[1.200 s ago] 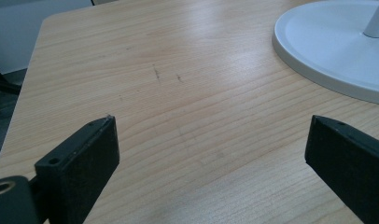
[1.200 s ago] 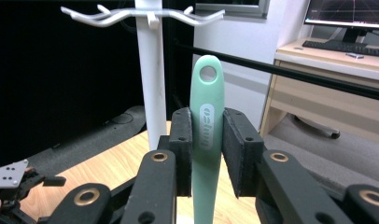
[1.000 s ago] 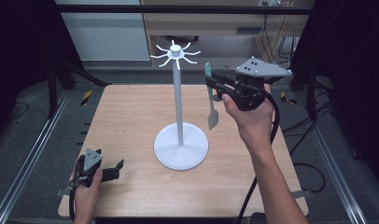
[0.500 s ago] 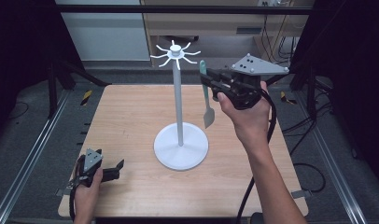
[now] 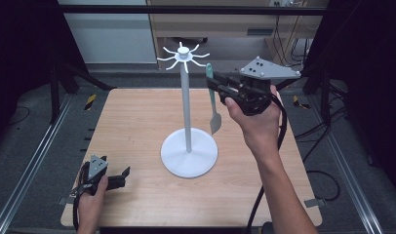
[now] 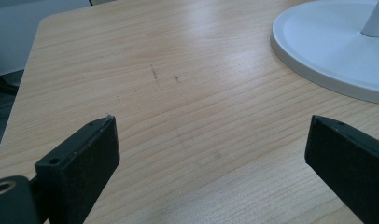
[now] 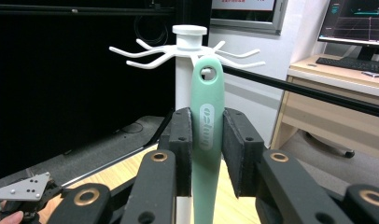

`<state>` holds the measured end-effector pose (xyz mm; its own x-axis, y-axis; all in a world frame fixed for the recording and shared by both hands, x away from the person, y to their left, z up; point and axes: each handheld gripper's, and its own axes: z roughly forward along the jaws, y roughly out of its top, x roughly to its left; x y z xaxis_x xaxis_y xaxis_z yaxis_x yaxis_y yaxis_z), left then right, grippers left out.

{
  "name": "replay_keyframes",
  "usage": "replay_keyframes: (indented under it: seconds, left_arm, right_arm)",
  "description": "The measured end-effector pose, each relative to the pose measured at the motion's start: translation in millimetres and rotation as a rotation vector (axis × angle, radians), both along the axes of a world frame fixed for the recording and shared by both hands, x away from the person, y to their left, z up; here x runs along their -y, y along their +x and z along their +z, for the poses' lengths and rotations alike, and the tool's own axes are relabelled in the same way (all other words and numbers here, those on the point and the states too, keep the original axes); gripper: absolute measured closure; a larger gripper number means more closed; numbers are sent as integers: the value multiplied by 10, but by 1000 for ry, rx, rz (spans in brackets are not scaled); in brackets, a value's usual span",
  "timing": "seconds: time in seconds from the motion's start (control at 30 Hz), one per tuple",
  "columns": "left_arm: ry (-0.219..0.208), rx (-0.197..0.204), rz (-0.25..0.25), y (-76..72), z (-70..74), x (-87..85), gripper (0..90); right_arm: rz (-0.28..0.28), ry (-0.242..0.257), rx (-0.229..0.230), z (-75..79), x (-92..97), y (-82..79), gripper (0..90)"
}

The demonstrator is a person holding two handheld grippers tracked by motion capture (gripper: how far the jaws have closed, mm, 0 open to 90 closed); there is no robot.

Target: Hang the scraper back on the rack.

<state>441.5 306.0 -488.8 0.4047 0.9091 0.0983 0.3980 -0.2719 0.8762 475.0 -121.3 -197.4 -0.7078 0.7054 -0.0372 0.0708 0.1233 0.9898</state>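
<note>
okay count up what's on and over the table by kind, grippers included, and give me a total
Grippers: 2, left gripper open, right gripper shut on the spatula.
Hook stands: 1, white stand.
Spatulas: 1, green spatula, held upright near the hooks.
Total: 4

My overhead camera looked down on the table (image 5: 137,122); both gripper cameras sat close, sharing the white stand (image 5: 187,105).

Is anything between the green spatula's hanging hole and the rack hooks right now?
Nothing visible blocks it. The right claw holds the green spatula upright, its hole just in front of the white rack's hooks, with open air between.
</note>
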Motion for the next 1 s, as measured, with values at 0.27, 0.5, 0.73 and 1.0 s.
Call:
replay_keyframes:
  seconds: [0.27, 0.5, 0.73, 1.0]
  left_arm:
    - [-1, 0, 0, -1, 0, 0, 27]
    - [-1, -1, -1, 1, -1, 1, 27]
    - [-1, 0, -2, 2, 1, 2, 27]
    - [-1, 0, -2, 3, 1, -2, 27]
  right_arm:
    - [6, -9, -2, 13, -41, 30, 742]
    - [3, -15, -13, 4, -54, 59, 742]
    - [5, -23, -18, 5, -90, 94, 742]
    - [9, -27, -25, 1, -148, 135, 742]
